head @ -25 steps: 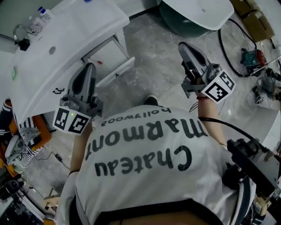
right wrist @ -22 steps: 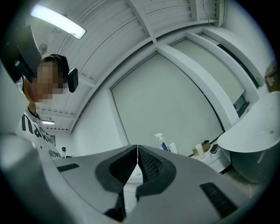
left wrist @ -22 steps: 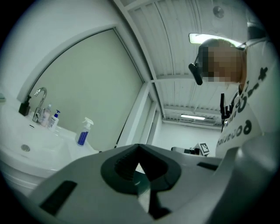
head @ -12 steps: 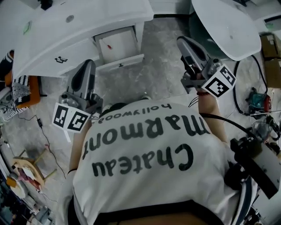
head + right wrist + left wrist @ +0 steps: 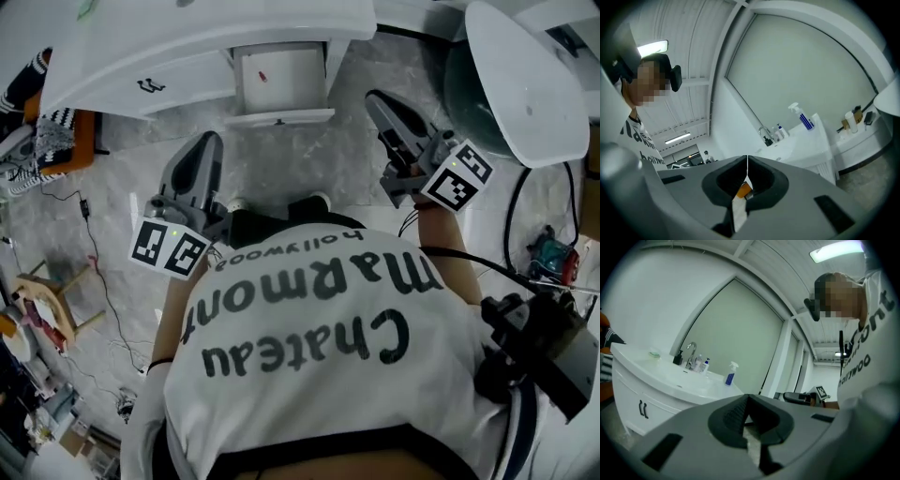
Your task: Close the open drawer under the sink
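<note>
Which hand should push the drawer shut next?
Probably left. The left gripper points at the drawer front from just before it; the right gripper sits off to the right of it. Both have shut fingers.

Large print: "Chateau Marmont", dark letters on the person's white T-shirt [image 5: 309,375], upside down in the head view.
Small print: "hollywood", same shirt, near the collar.
Cubes: square black-and-white codes, no letters, on left gripper [image 5: 207,143] and right gripper [image 5: 376,100].

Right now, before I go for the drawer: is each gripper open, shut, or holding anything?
Left gripper: shut, jaws together, nothing between them.
Right gripper: shut, jaws together, nothing held.
</note>
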Available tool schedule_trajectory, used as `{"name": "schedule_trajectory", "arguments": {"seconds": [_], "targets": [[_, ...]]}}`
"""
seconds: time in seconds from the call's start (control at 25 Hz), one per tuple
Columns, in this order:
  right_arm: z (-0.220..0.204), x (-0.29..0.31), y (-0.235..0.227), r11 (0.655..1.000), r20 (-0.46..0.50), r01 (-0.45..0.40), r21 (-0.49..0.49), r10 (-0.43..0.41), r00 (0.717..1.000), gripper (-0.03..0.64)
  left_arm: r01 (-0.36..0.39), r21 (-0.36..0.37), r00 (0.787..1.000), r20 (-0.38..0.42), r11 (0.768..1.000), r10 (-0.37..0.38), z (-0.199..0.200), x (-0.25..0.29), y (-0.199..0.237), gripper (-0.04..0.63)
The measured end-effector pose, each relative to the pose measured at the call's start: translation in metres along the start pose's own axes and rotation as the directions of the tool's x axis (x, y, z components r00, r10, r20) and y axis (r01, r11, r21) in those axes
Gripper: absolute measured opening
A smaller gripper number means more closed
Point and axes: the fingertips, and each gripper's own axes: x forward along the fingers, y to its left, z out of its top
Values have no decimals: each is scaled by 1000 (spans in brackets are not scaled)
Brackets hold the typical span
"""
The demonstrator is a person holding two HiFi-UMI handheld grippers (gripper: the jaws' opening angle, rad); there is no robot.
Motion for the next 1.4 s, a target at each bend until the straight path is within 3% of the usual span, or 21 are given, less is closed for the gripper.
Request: {"name": "schedule_trajectory", "arguments": {"seconds": [0.2,0.4,0.72,0.8,0.96,1.2,1.4], "targets": [[-49,30,-16,993,-76,-38,110,46,996,13,-70,28,988,-136,997,73,-51,9,22,8],[-85,17,-42,979,-98,7,206,14,995,13,-8,-46,979,-205,999,-2,-90,25,7,8],[-139,-8,-71,944,-117,103,312,-69,991,13,10,-106,955,-293,994,-41,-143,47,17,8],[-154,-5,-73,937,-111,139,322,-108,988,14,20,-116,940,-336,993,-58,-165,44,31,8],[-197,-9,-74,908,-128,213,360,-178,976,13,73,-103,887,-449,992,-112,-211,38,49,8],[-255,-15,-94,878,-147,284,384,-246,958,14,92,-107,867,-479,990,-133,-262,52,68,8],[-289,-13,-96,868,-151,291,403,-251,956,14,82,-87,876,-469,993,-113,-293,67,81,8]]}}
